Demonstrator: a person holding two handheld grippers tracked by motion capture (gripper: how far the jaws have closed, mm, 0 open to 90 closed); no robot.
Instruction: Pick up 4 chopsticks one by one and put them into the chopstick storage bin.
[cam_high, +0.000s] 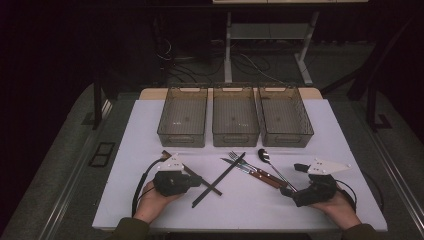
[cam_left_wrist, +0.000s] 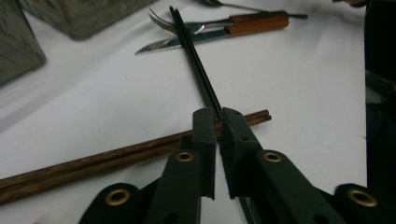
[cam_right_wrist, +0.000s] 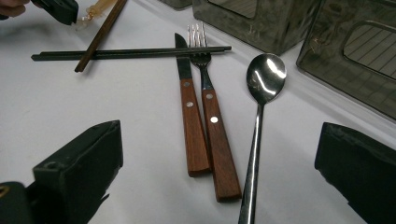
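- Left claw (cam_left_wrist: 218, 116) is clamped narrow on the black chopsticks (cam_left_wrist: 198, 70), which lie on the table (cam_high: 150, 130) across the brown chopsticks (cam_left_wrist: 93, 161), far end resting on the knife (cam_right_wrist: 186, 88) and fork (cam_right_wrist: 205, 88).
- Right claw (cam_right_wrist: 219, 154) hangs wide, holding nothing, above the wooden handles and the spoon (cam_right_wrist: 261, 88).
- All three bins (cam_high: 235, 120) look empty, so sorting seems barely begun: nothing lifted yet, every utensil left.
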